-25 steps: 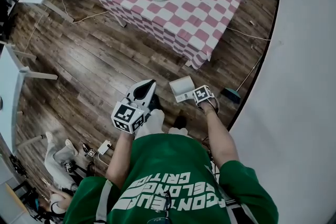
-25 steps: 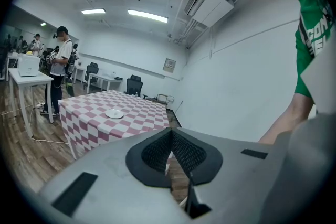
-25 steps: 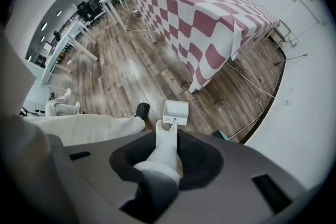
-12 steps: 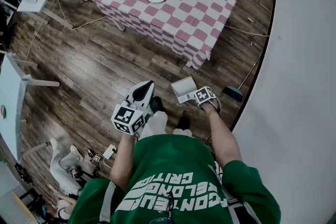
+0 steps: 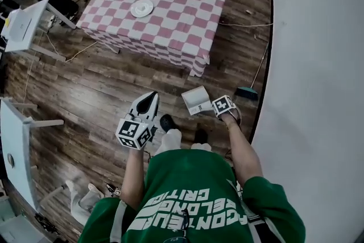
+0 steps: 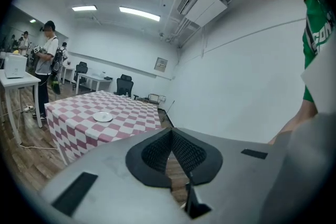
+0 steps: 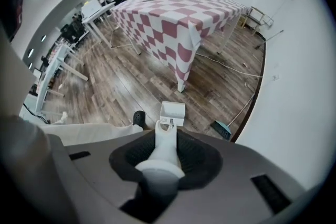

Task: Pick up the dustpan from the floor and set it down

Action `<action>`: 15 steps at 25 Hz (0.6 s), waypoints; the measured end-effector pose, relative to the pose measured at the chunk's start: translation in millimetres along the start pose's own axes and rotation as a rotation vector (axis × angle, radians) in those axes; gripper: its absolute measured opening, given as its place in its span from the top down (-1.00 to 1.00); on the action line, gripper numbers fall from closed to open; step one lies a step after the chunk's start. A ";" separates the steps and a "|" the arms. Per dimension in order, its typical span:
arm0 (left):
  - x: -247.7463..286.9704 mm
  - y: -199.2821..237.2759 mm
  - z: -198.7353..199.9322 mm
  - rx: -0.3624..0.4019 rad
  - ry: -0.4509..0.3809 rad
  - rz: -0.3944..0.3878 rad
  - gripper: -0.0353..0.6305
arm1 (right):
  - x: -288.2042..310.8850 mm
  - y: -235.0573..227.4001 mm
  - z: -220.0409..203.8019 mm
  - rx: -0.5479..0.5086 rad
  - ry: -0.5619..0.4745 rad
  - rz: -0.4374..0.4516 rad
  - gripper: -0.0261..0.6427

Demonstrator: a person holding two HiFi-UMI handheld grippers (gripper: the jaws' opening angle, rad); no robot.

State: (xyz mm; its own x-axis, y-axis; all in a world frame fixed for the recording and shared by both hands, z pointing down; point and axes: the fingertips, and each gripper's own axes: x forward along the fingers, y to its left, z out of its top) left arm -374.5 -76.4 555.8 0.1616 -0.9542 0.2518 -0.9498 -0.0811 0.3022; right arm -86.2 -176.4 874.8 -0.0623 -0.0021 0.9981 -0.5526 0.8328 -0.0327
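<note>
Head view: the white, box-like dustpan [image 5: 197,100] hangs over the wood floor [image 5: 102,82], between the table [image 5: 170,14] corner and the wall edge. The right gripper [image 5: 219,107] hides its handle.

Left gripper view: the left gripper [image 6: 170,153] is closed on nothing.

Right gripper view: the jaws squeeze the handle [image 7: 164,141], and open floor lies ahead.

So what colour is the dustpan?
The dustpan is white, handle included; the right gripper view shows it best.
</note>
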 end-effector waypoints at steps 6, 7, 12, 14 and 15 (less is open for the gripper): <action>37.9 -27.7 3.4 0.038 0.023 -0.102 0.88 | -28.1 -37.3 -34.3 0.222 -0.066 0.006 0.59; 45.6 -33.6 4.5 0.047 0.025 -0.122 0.88 | -35.9 -44.6 -40.6 0.258 -0.082 0.001 0.59; 81.5 -62.4 13.6 0.084 0.033 -0.214 0.88 | -78.3 -81.5 -69.6 0.411 -0.184 -0.042 0.59; 93.1 -73.5 16.0 0.092 0.036 -0.243 0.88 | -98.5 -93.7 -80.8 0.458 -0.231 -0.070 0.59; 98.5 -78.7 17.7 0.098 0.037 -0.257 0.88 | -109.2 -99.3 -84.8 0.476 -0.258 -0.086 0.59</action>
State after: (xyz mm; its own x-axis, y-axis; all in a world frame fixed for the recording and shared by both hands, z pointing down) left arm -288.6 -169.1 540.5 0.4086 -0.8878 0.2119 -0.8974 -0.3484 0.2706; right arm 46.0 -212.0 773.6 -0.1690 -0.2452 0.9546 -0.8759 0.4814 -0.0314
